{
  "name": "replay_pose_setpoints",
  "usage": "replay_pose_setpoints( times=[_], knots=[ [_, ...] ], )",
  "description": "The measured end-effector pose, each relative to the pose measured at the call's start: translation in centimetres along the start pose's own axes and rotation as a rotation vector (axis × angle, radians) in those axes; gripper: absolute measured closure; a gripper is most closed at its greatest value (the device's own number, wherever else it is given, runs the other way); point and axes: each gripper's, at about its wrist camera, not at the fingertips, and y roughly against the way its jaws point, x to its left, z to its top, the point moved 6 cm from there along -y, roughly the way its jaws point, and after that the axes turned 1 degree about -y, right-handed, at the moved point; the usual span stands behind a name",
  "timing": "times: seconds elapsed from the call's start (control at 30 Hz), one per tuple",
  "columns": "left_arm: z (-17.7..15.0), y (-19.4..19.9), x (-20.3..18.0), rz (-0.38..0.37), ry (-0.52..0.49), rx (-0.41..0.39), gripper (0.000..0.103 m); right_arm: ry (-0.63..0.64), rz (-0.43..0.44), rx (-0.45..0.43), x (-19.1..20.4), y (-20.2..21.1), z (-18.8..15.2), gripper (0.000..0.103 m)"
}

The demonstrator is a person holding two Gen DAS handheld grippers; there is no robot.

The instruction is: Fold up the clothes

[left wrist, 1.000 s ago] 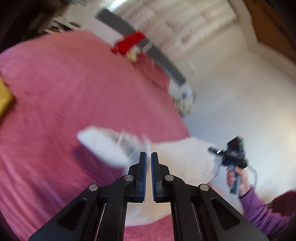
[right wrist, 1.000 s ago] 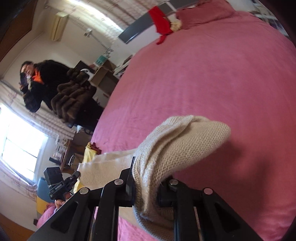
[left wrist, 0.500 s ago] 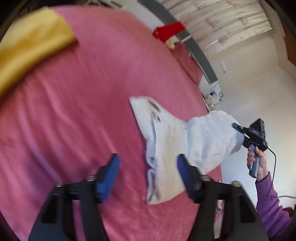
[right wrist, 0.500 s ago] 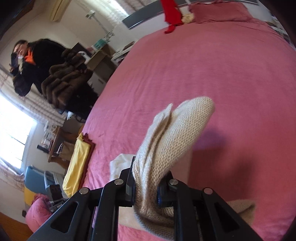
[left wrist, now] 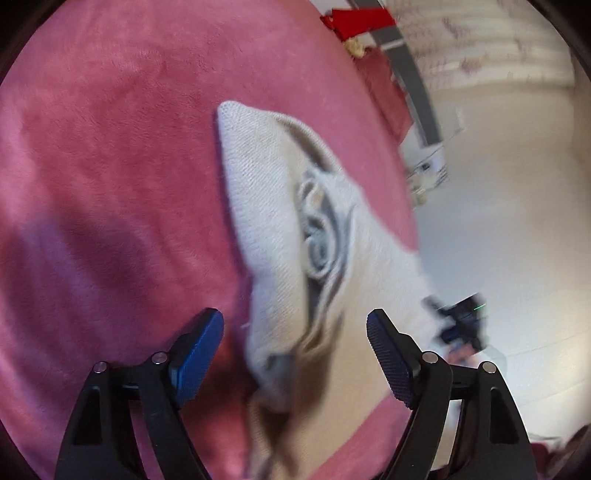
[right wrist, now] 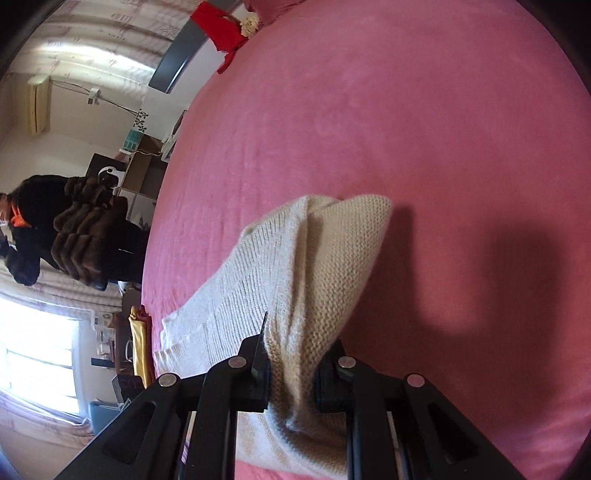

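Knit sweater (right wrist: 295, 280) long axis runs away | R claw (right wrist: 291, 373) clamps it | L claw (left wrist: 295, 354) opening, empty

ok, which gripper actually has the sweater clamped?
The right gripper, shut on the cream knit sweater. The left gripper is opening, pads clear of it.

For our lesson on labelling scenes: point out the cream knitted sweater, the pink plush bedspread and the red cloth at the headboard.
cream knitted sweater (right wrist: 325, 258): right wrist view, on the bunched knit above the gripper.
pink plush bedspread (right wrist: 424, 129): right wrist view, bare middle.
red cloth (left wrist: 360, 20): left wrist view, its centre.
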Motion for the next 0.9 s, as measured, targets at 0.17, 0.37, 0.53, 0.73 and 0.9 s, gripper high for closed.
replay_pose_setpoints(
  times=[0.17,0.37,0.53,0.73,0.9],
  knots=[
    [-0.4,-1.2,-1.4,0.064,-0.147,0.042,0.054,-0.029,0.038,0.004,-1.4,-0.9,0.2,0.088],
    [-0.9,-2.6,-1.8,0.129,-0.213,0.069,0.083,-0.029,0.023,0.029,-2.5,-2.0,0.0,0.087],
    [-1.7,-2.9,-3.6,0.276,-0.264,0.017,0.086,0.046,-0.035,0.040,-2.6,-3.3,-0.4,0.087],
    [-2.3,-1.6,-5.7,0.270,-0.276,-0.039,0.088,0.076,-0.052,0.020,-1.3,-2.6,-0.2,0.089],
    [-2.5,1.3,-9.0,0.214,-0.340,-0.084,0.088,0.121,0.007,-0.038,2.7,0.6,0.6,0.089]
  ],
)
